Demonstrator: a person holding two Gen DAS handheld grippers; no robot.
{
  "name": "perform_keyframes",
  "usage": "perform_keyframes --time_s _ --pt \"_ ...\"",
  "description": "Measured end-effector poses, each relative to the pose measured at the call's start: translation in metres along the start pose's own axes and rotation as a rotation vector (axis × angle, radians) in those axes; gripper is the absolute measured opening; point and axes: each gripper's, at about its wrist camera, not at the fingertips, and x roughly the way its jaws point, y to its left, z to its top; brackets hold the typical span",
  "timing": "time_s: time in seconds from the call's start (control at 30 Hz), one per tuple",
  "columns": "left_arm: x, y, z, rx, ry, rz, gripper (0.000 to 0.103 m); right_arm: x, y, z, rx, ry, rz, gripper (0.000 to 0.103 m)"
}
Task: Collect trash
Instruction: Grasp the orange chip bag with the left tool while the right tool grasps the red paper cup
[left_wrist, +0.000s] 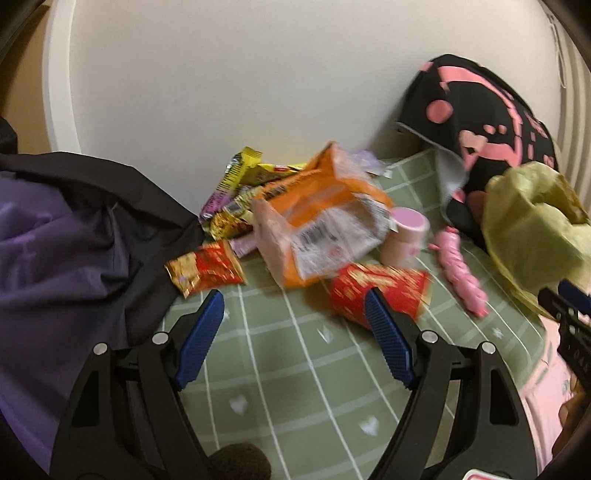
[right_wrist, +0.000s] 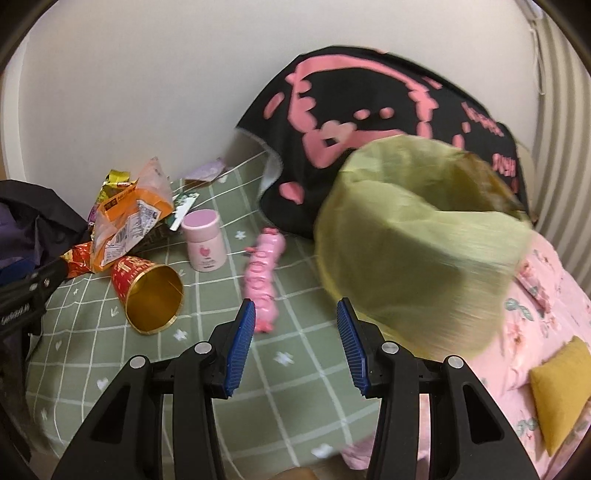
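Trash lies on a green checked bed sheet (left_wrist: 295, 354): an orange snack bag (left_wrist: 317, 218), a red and gold paper cup (left_wrist: 380, 291) on its side, a red wrapper (left_wrist: 207, 271) and yellow wrappers (left_wrist: 240, 177) by the wall. My left gripper (left_wrist: 295, 314) is open and empty, just short of the cup. A yellow-green trash bag (right_wrist: 417, 254) hangs at the right. My right gripper (right_wrist: 297, 314) is open, with the bag beside its right finger. The cup (right_wrist: 147, 295) and orange bag (right_wrist: 129, 225) also show in the right wrist view.
A pink jar (right_wrist: 205, 240) and a pink toy (right_wrist: 264, 273) lie mid-sheet. A black and pink cloth (right_wrist: 369, 122) is piled at the back right. A dark purple garment (left_wrist: 74, 240) is at the left. A pink floral quilt (right_wrist: 535, 332) with a yellow cushion (right_wrist: 561, 387) lies right.
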Motion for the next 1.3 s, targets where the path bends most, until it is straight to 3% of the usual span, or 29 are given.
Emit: perform_keyframes --time_s 0.2,0.43,0.5,0.63,0.73,0.87,1.0,1.1,1.2,1.3 --pt "0.046 0.033 0.027 -0.039 0.021 -0.012 0.074 0.043 0.033 0.015 -0.046 0.037 0.053 0.043" --pt "0.085 0.065 0.058 -0.167 0.043 -0.142 0.08 0.073 0.055 0.026 -0.096 0.093 0.063 0.043" --pt "0.103 0.063 0.069 -0.176 0.094 -0.194 0.08 0.075 0.055 0.027 -0.092 0.106 0.051 0.043" --pt "0.136 0.05 0.084 -0.134 0.172 -0.191 0.079 0.071 0.047 0.025 -0.055 0.13 0.013 0.043" --pt "0.152 0.048 0.088 -0.176 0.219 -0.209 0.065 0.065 0.038 0.023 -0.001 0.144 -0.001 0.043" --pt "0.158 0.045 0.084 -0.196 0.23 -0.191 0.055 0.055 0.037 0.01 -0.019 0.16 -0.008 0.043" --pt "0.155 0.046 0.08 -0.188 0.276 -0.203 0.035 0.046 0.026 -0.003 -0.002 0.152 0.006 0.043" --pt "0.139 0.048 0.082 -0.158 0.274 -0.165 0.026 0.052 0.018 -0.004 0.021 0.156 0.065 0.043" --pt "0.113 0.058 0.08 -0.17 0.244 -0.151 0.024 0.054 0.022 0.004 0.072 0.163 0.161 0.043" --pt "0.093 0.076 0.084 -0.199 0.199 -0.092 0.023 0.055 0.038 0.012 0.082 0.171 0.25 0.043"
